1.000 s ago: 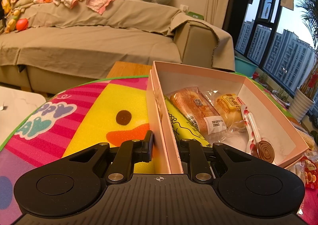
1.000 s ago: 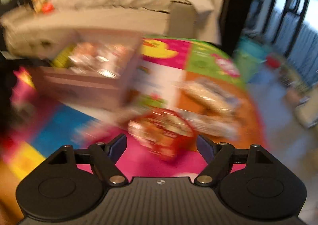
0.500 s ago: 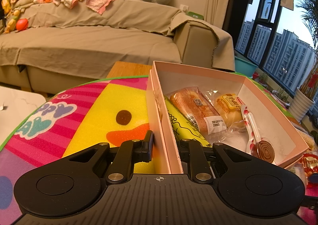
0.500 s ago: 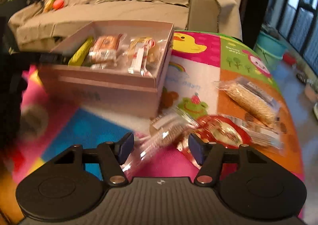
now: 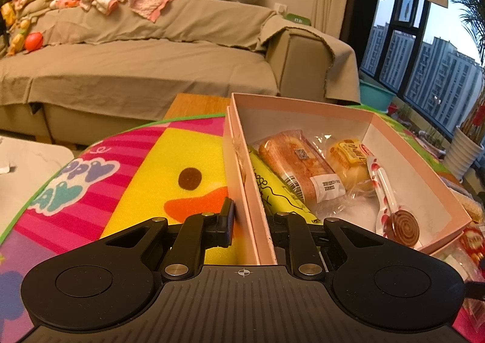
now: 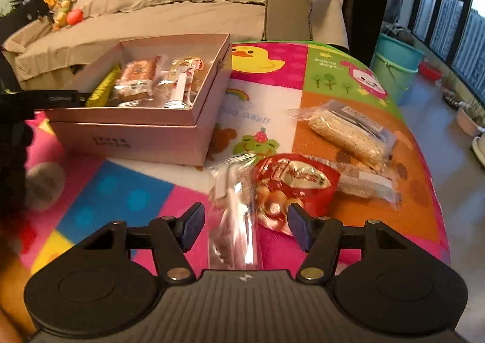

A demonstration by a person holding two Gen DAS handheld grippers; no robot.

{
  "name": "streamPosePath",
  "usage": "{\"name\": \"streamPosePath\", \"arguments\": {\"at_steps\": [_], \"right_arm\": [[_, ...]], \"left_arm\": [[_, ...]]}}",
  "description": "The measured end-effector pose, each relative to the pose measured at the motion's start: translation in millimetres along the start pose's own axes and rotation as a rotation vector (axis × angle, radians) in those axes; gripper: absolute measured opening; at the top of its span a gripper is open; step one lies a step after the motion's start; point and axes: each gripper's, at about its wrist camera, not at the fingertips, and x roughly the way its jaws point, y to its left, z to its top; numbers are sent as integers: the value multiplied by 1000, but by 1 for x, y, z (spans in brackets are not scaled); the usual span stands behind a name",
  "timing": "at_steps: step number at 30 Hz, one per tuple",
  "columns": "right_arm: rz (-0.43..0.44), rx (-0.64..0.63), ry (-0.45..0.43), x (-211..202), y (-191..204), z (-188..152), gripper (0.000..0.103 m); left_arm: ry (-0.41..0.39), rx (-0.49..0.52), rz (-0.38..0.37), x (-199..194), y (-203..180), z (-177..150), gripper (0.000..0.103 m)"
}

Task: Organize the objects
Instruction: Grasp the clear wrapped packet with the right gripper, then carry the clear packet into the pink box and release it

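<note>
I see warm, dimmish indoor light, with cool daylight entering through the window [image 5: 430, 48] at right. My fisheye bends the edges; the right wrist view is softer, with glare on a clear wrapper [image 6: 236, 221].

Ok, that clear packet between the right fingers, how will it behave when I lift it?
The clear packet looks like thin crinkly film, so it will likely sag and flop at both ends. Its glossy surface may slip between the open fingers. It overlaps the red snack bag, which might drag along.

pink matt cardboard box [image 6: 145, 127] | clear glossy crinkled plastic packet [image 6: 235, 209] | bright soft foam play mat [image 6: 272, 76] | beige cloth sofa cover [image 5: 145, 70]
</note>
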Motion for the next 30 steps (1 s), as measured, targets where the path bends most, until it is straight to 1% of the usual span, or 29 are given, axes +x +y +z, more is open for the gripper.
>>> {"name": "streamPosePath", "arguments": {"at_steps": [2,4,5,6,7,8,12,16,19,23,25,27,30], "right_arm": [[-45,-38,-16,6,11,1,60],[-55,-66,-23,8,20,1,59],[-55,-78,-25,8,23,2,52],[-54,-96,-27,8,26,1,39],[-42,-108,-19,9,27,2,36],[-27,-108,-5,10,27,2,37],[-31,-112,-3,8,29,1,36],[-16,-101,20,4,30,0,36],[22,-84,55,-4,28,-3,36],[21,-69,64,-20,26,-4,36],[12,-65,32,-33,26,4,36],[10,-61,-26,-51,27,17,36],[20,-64,-144,-82,31,46,36]], "left_arm": [[-1,4,5,-1,-1,0,18],[-1,5,10,-1,-2,1,18],[-1,5,11,-1,-2,1,17],[-1,5,11,-1,-2,1,17],[-1,4,10,0,-1,1,17],[-2,3,10,0,-1,0,17],[-6,-2,7,1,0,0,17],[-7,-6,-3,0,2,0,18],[-13,-2,-4,0,2,-1,18],[-18,3,-1,0,1,-2,18],[-18,1,-3,0,1,-2,18],[-18,-1,-4,0,1,-2,18],[-19,-4,-8,0,1,-2,18]]}}
